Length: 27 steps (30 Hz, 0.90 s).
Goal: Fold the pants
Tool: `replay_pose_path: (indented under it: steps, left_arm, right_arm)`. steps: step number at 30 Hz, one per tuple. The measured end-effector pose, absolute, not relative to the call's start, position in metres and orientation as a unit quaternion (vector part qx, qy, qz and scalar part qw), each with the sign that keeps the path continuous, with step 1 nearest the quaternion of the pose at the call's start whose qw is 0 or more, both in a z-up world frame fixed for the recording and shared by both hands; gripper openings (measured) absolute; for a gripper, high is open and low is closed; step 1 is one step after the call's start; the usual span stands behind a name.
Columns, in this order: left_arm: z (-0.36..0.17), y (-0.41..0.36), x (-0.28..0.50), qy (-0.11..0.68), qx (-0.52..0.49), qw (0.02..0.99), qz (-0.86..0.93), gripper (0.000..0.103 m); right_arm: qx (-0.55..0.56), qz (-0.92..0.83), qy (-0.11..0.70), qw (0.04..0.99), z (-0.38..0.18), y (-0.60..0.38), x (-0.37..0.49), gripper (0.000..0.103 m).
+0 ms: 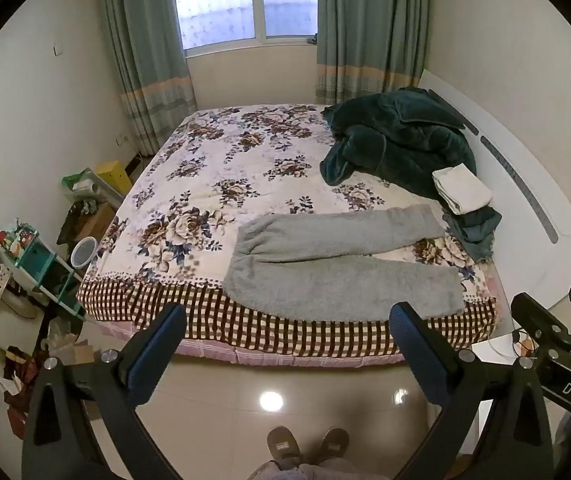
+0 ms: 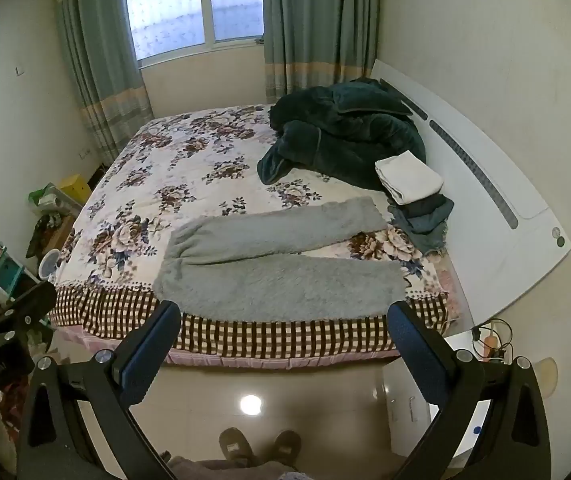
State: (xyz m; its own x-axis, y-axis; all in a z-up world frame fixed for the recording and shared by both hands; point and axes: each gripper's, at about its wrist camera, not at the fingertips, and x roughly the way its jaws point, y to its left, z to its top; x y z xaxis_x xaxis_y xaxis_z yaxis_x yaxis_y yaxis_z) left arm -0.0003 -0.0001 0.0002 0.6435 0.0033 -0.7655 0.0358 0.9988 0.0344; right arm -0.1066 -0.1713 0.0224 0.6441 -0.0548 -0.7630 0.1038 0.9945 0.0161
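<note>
Grey fleece pants [image 1: 337, 268] lie flat on the near right part of the floral bedspread [image 1: 213, 184], waistband to the left, both legs spread apart pointing right. They also show in the right wrist view [image 2: 277, 268]. My left gripper [image 1: 287, 320] is open and empty, held above the floor in front of the bed's near edge, short of the pants. My right gripper [image 2: 283, 318] is open and empty at the same distance, to the right of the left one. The right gripper's body [image 1: 557, 344] shows in the left wrist view.
A dark green fleece blanket [image 1: 397, 136] is heaped at the bed's far right. A folded white cloth [image 1: 461, 188] rests on dark folded clothes [image 1: 473, 228] by the white headboard [image 1: 533, 208]. Cluttered shelves and a fan [image 1: 21, 264] stand left of the bed. My slippers [image 1: 305, 444] are on the tiled floor.
</note>
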Motion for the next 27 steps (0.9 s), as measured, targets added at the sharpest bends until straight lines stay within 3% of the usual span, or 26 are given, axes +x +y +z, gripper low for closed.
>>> replay_pose_path:
  steps: [27]
  left_arm:
    - [0.002, 0.001, 0.004, 0.421, 0.015, 0.907, -0.012, 0.103]
  right_arm:
    - [0.023, -0.033, 0.418, 0.908, 0.040, -0.163, -0.116, 0.103]
